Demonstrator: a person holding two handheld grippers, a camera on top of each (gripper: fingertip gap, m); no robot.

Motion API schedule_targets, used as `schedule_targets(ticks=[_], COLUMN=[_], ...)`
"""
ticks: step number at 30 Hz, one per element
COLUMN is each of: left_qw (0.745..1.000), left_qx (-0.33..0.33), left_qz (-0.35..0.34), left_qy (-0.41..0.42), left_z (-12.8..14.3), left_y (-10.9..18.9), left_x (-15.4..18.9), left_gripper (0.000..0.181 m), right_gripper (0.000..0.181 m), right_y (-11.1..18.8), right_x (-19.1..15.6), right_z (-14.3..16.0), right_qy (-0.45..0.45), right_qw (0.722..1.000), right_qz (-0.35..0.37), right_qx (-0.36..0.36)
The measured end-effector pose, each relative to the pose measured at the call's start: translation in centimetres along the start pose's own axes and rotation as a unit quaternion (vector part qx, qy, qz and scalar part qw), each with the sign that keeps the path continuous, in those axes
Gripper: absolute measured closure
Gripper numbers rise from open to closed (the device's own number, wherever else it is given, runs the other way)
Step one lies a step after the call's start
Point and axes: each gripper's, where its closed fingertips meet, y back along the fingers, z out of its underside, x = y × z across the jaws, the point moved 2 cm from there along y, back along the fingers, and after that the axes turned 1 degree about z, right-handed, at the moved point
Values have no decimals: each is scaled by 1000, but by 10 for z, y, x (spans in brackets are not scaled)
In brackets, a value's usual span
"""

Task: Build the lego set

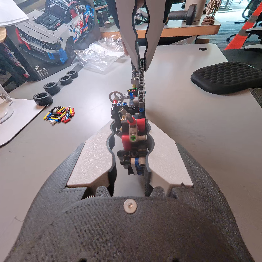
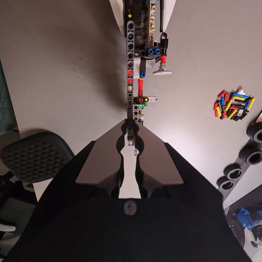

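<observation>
A partly built lego chassis (image 1: 132, 136) of black, grey and red pieces is held above the grey table (image 1: 184, 127). It has a long grey beam (image 1: 141, 85) along one side and a small grey steering wheel (image 1: 115, 96). My left gripper (image 1: 130, 121) is shut on the near end of the chassis. My right gripper (image 1: 141, 69) comes down from the top and is shut on the far end of the beam. In the right wrist view my right gripper (image 2: 130, 120) pinches the beam (image 2: 130, 56), and the left gripper's fingers (image 2: 121, 25) flank the far end.
A pile of small coloured pins (image 1: 59, 114) lies left of the chassis and also shows in the right wrist view (image 2: 233, 105). Several black tyres (image 1: 43, 98) stand in a row. The set's box (image 1: 49, 35) and a clear plastic bag (image 1: 99, 56) are at the back left. A black chair armrest (image 1: 226, 78) is at the right edge. There is about 10 centimetres between the tips of the two grippers.
</observation>
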Motion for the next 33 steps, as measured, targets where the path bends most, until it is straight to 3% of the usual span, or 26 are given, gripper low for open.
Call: schedule_targets(ticks=[12, 22, 33], left_qw=[1000, 999, 999], left_qx=[10, 14, 19], left_qz=[1, -1, 7], left_qy=[19, 29, 33], left_z=[1, 1, 1], left_y=[0, 0, -1], left_x=[-1, -5, -6], left_gripper=[142, 143, 143], right_gripper=[177, 177, 177], right_y=[-3, -3, -2], right_x=[0, 9, 6], right_z=[0, 0, 1], right_qy=[-8, -42, -14], right_qw=[1000, 999, 1000], right_qz=[14, -24, -26], right_qx=[4, 22, -5])
